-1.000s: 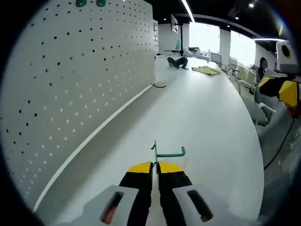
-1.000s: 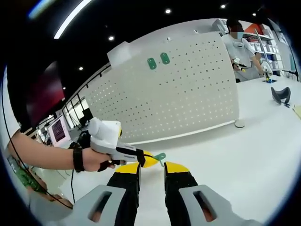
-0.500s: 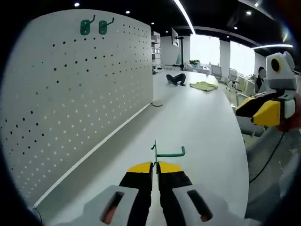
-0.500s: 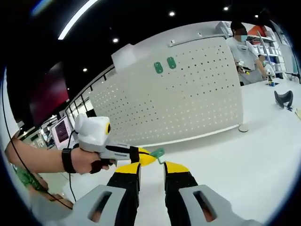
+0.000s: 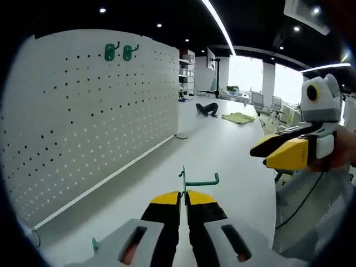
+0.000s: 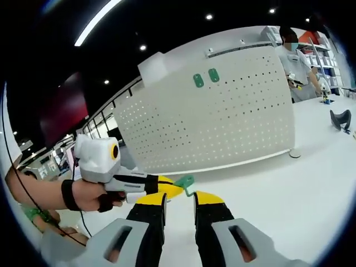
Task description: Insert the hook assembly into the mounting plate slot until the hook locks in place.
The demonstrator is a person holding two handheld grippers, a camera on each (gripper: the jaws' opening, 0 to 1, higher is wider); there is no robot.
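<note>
There are two grippers: the left one (image 5: 184,196) and the right one (image 6: 179,196). There is one white board (image 5: 89,117) with lots of small holes. Two green hooks (image 5: 119,52) hang on the board. One more green hook (image 5: 197,181) is in the left gripper. One green bit (image 5: 95,244) lies on the one table (image 5: 222,144). One person (image 6: 297,64) stands far off.
</note>
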